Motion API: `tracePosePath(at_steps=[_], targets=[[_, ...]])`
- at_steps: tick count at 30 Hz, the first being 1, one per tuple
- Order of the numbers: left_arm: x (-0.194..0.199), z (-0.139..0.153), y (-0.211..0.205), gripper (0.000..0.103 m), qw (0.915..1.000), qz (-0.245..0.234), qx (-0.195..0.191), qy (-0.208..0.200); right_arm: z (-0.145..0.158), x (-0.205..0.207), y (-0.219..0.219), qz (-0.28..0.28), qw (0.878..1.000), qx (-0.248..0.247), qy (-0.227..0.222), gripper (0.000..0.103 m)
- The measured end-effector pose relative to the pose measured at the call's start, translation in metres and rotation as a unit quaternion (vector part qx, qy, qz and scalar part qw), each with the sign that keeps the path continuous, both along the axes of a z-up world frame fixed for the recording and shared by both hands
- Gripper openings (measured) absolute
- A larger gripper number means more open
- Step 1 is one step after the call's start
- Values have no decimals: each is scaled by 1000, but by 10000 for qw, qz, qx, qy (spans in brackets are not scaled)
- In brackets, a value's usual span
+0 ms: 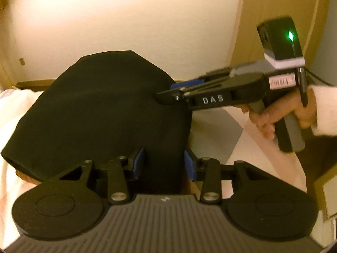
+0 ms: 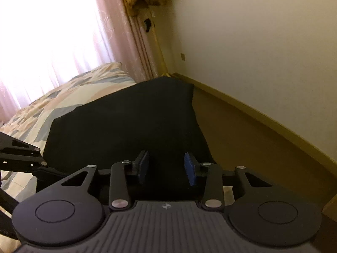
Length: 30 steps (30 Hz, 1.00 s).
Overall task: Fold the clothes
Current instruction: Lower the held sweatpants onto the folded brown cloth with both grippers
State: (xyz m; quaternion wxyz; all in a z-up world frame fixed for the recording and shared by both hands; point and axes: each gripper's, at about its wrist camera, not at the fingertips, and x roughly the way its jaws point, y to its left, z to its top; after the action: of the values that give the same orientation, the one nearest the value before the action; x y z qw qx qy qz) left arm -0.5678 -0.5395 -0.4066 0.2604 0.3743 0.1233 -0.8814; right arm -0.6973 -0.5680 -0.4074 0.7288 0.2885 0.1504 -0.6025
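A black garment point(image 1: 101, 109) hangs spread between my two grippers, above the edge of a bed. In the left wrist view my left gripper point(image 1: 164, 163) has the near edge of the cloth filling the gap between its blue pads point(image 1: 139, 162). My right gripper point(image 1: 172, 92) comes in from the right, gripped by a hand point(image 1: 273, 116), and pinches the garment's right edge. In the right wrist view the black garment point(image 2: 126, 116) runs forward from between the right gripper's point(image 2: 166, 166) pads. The left gripper point(image 2: 42, 165) meets the cloth's left edge there.
A bed with a patterned cover point(image 2: 63, 97) lies to the left under the garment. Brown floor point(image 2: 252, 137) and a cream wall point(image 2: 252, 52) are to the right. Pink curtains point(image 2: 126, 42) hang at a bright window. White fabric point(image 1: 12, 113) lies left of the garment.
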Motion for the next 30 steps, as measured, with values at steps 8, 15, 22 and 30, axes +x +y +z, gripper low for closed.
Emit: tracePosePath(at_steps=[8,15,22,30], targets=[[9,18,-16,9,9974,626,346,81,14,-22,14,103,9999,83,-87,37],[4,-14,15,9,9968,456,-600,-274,4,-46,29,302,9994,129,-66,38],[0,-3,24,13,9929,731,-837,-419,8,-48,24,373,9988,321,23,38],[11,-19,30,17,9928,839,-720,-454,4,-36,11,474,9983,237,233,40]])
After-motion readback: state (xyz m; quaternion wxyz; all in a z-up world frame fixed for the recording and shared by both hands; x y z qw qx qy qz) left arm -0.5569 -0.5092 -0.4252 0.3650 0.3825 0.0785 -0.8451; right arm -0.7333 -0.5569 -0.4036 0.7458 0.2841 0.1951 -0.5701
